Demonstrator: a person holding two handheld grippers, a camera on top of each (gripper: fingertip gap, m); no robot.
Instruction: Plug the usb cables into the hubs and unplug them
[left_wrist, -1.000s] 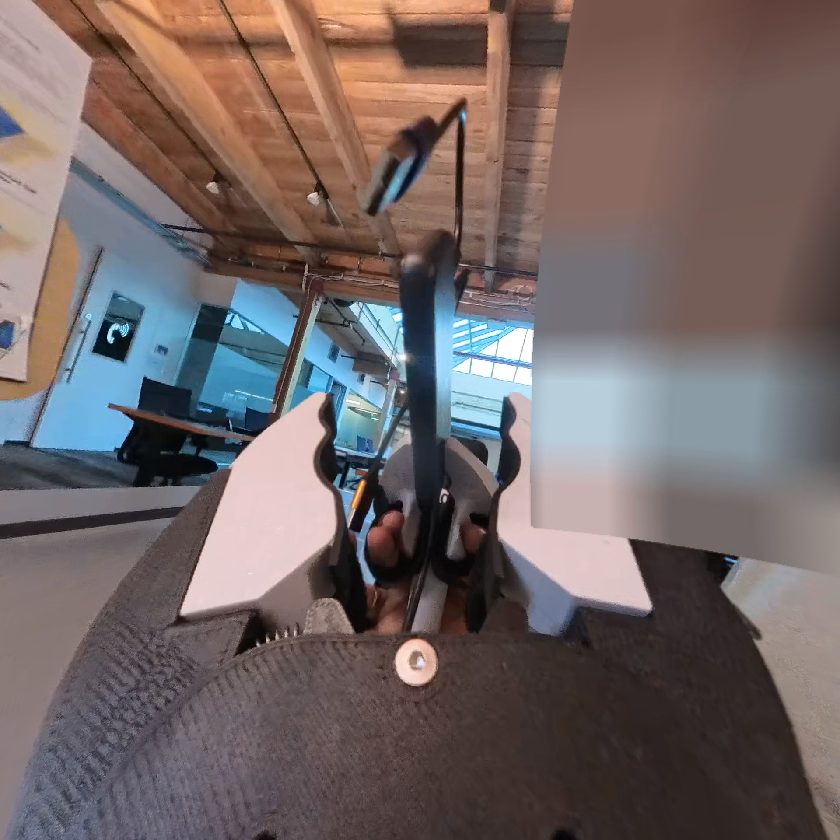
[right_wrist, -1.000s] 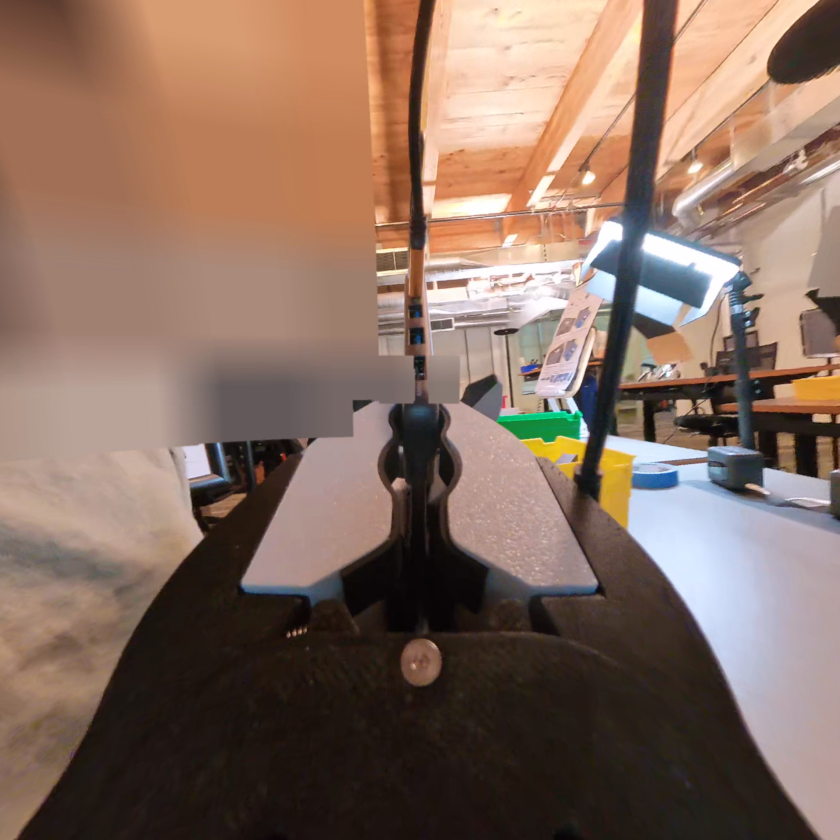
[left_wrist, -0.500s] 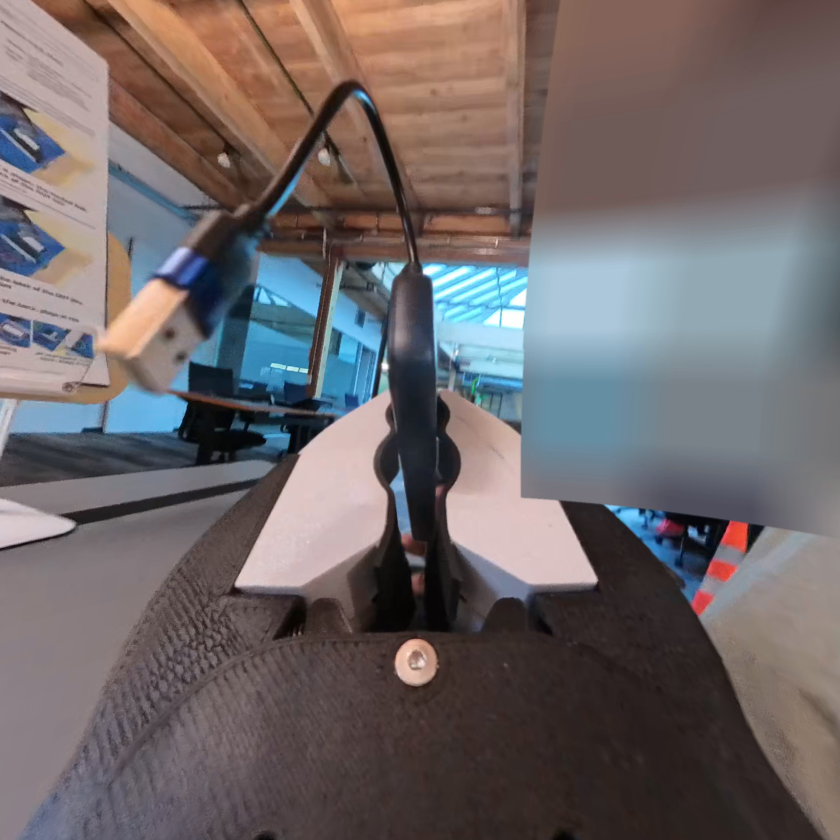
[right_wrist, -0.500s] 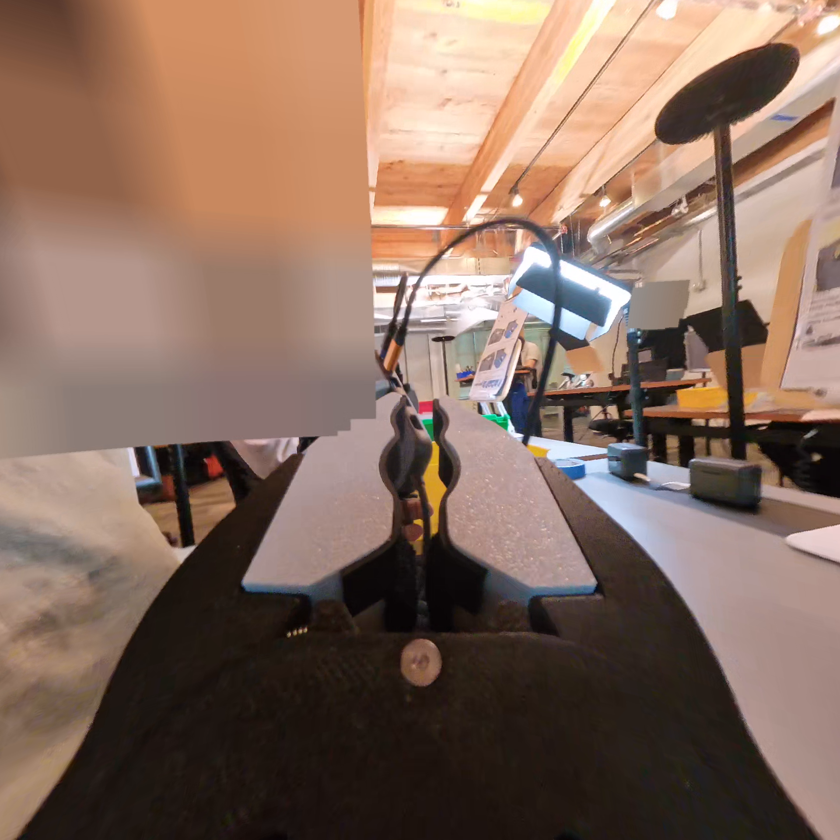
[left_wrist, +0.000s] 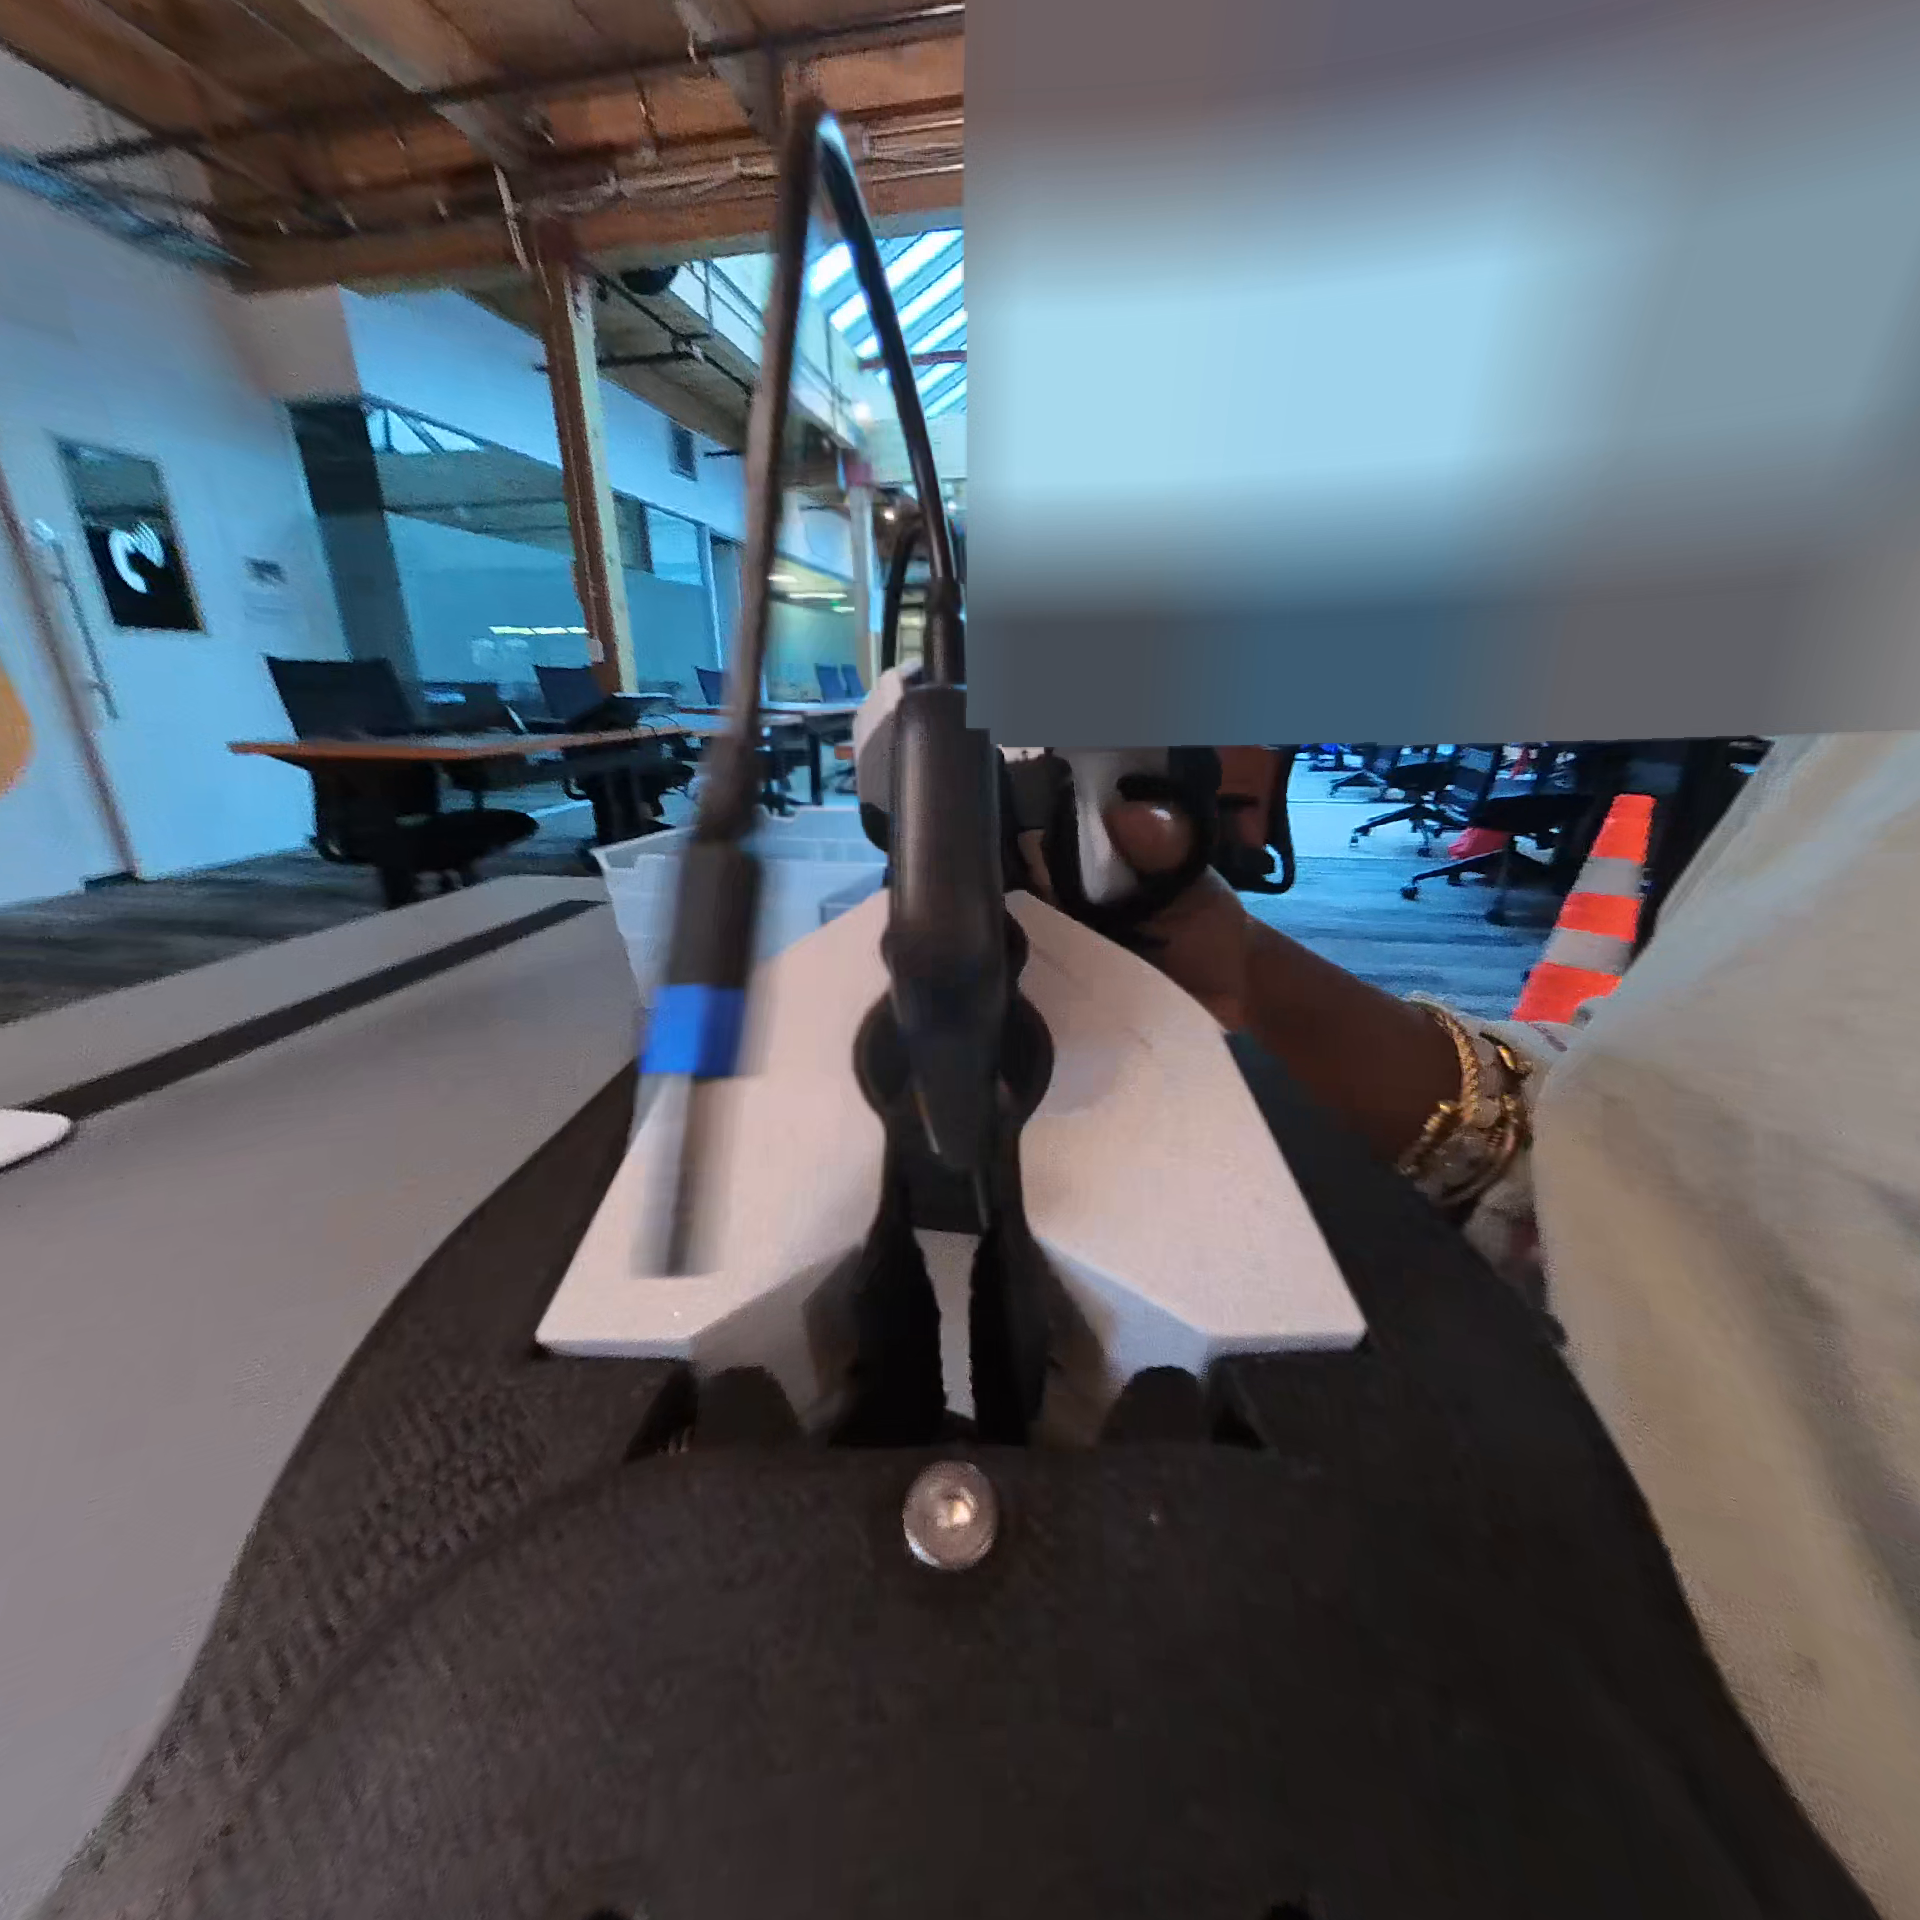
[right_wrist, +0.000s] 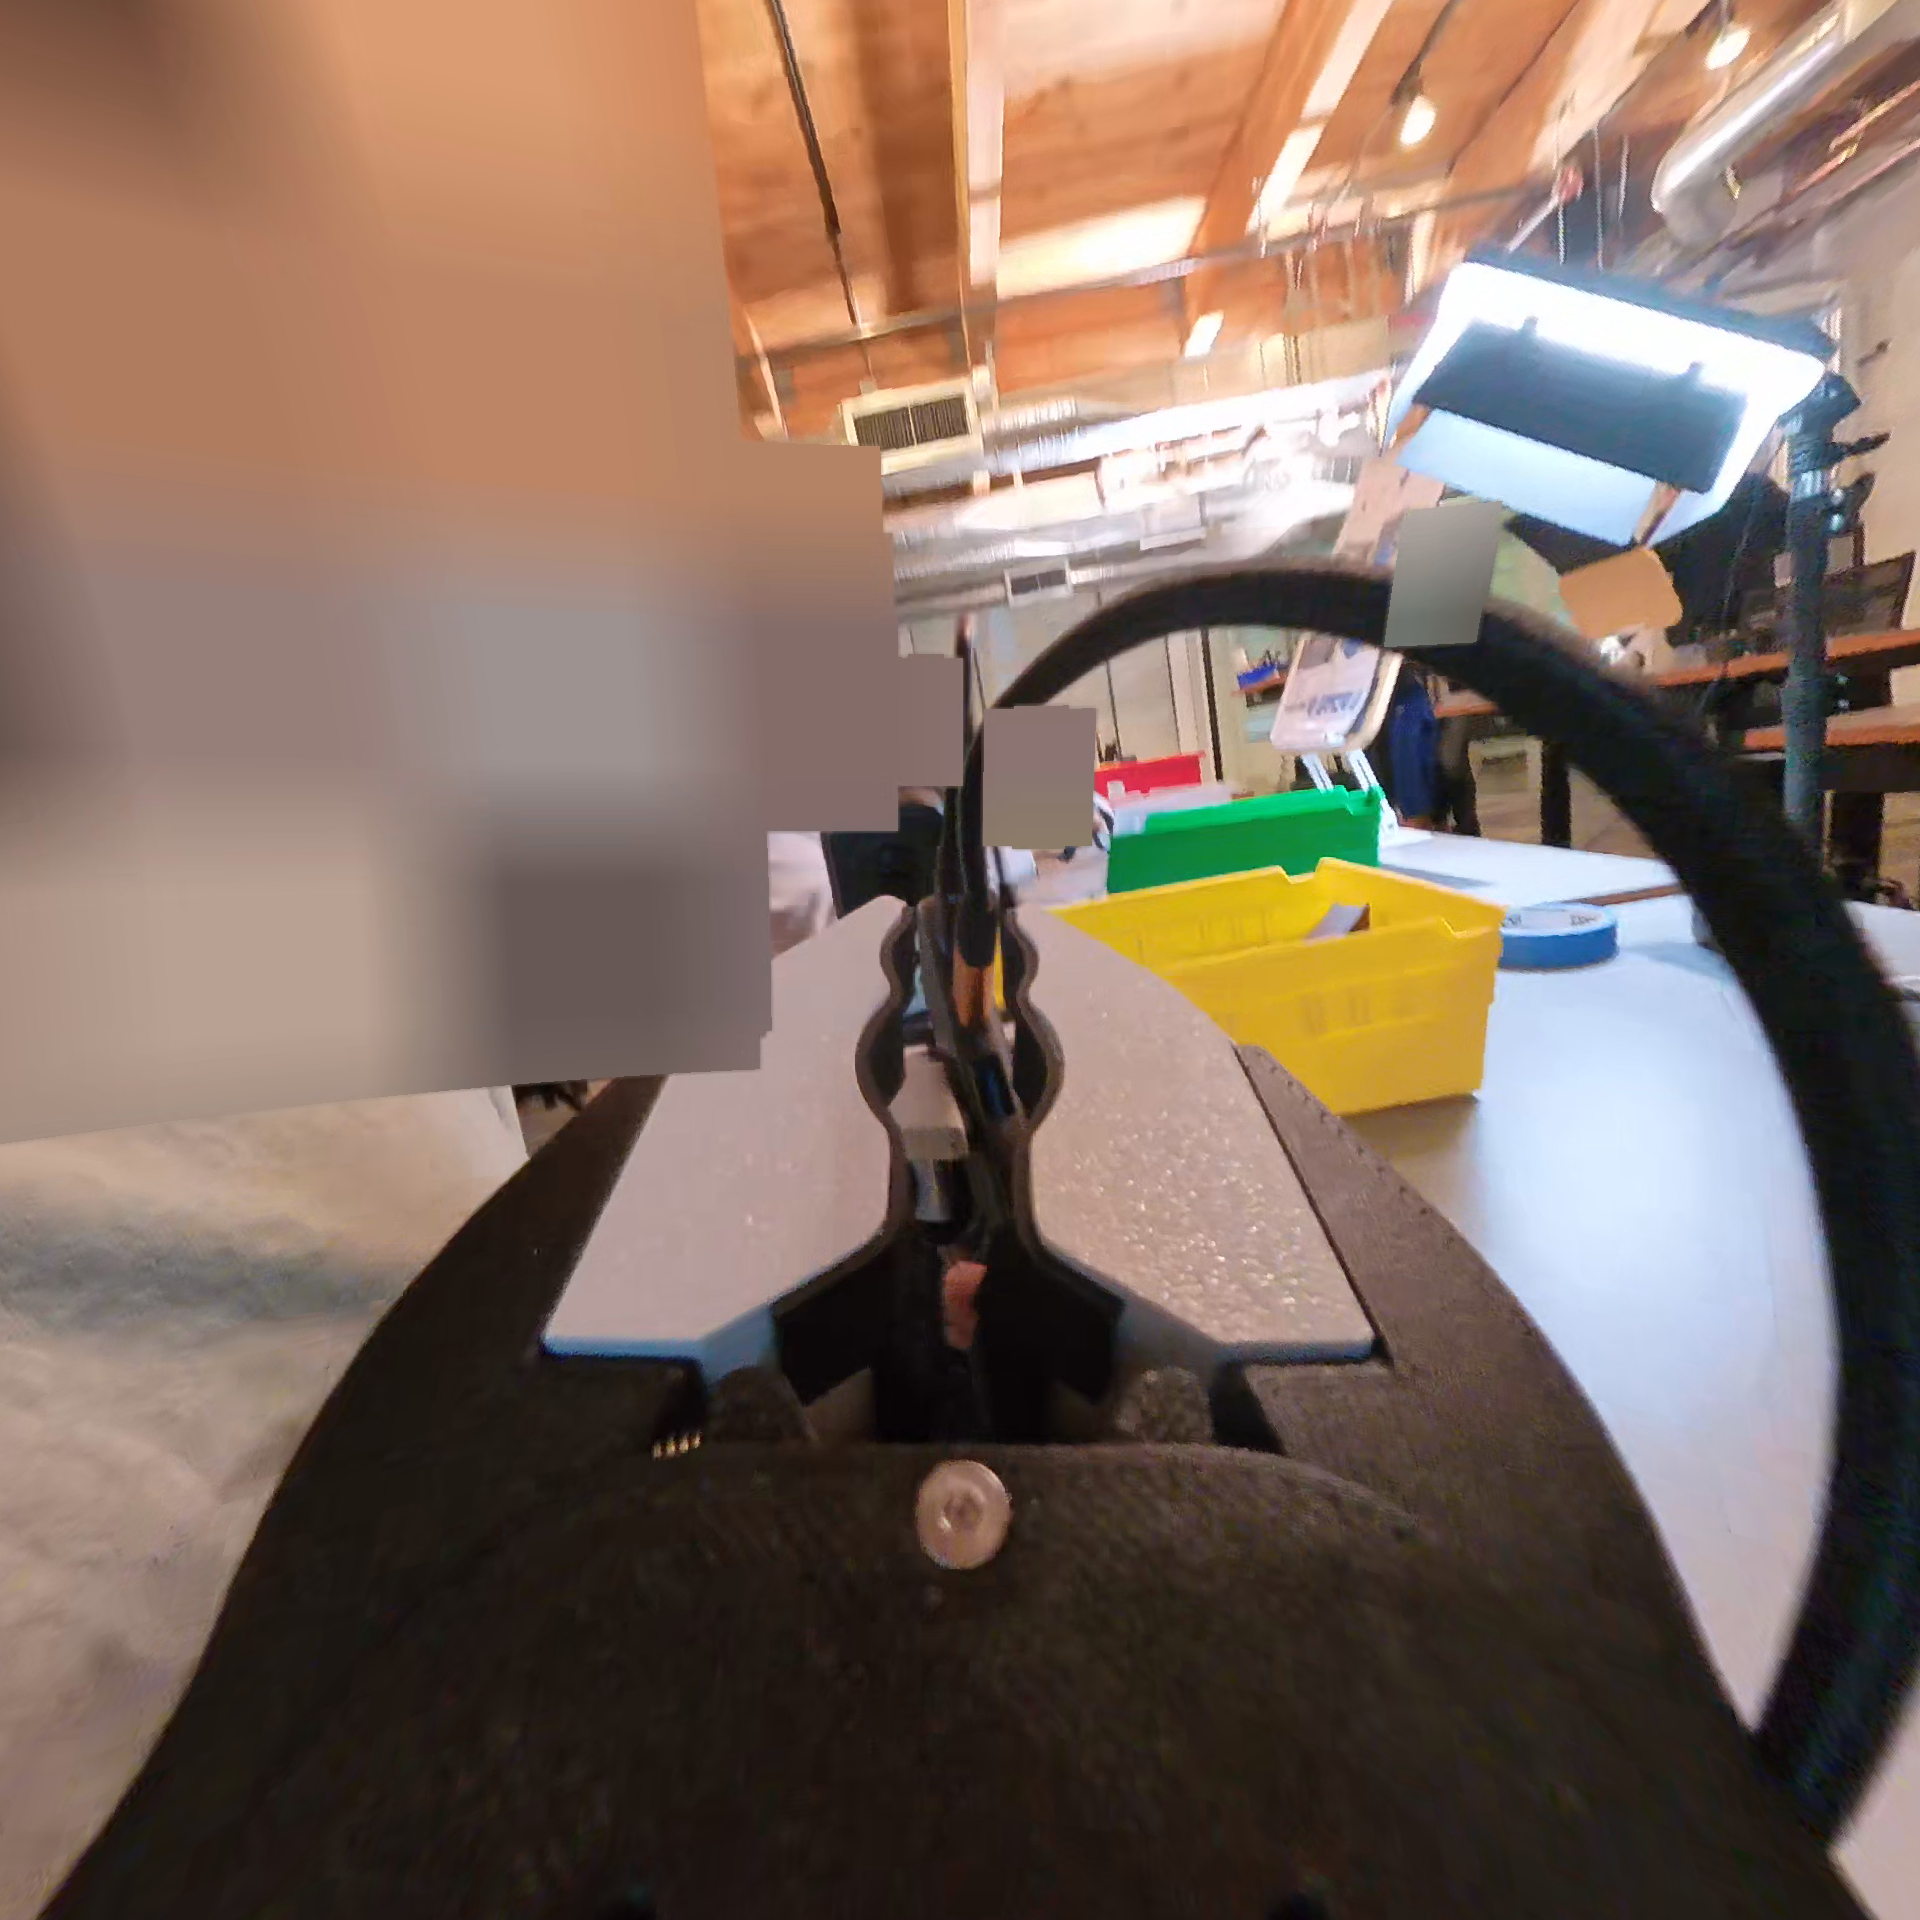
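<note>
The left gripper (left_wrist: 951, 1039) is clamped on a black hub (left_wrist: 940, 914); its cable (left_wrist: 774, 416) loops over, the blue-banded plug (left_wrist: 691, 1029) dangling alongside. The right gripper (right_wrist: 961, 1049) is closed on a slim copper-toned hub (right_wrist: 971, 1003). A yellow bin (right_wrist: 1320, 987) sits beyond.

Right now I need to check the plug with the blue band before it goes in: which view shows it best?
The left wrist view: the USB plug with its blue band hangs from its cable beside the left gripper, though motion-blurred. In the right wrist view I cannot pick it out; only a thick black cable loop shows there.
</note>
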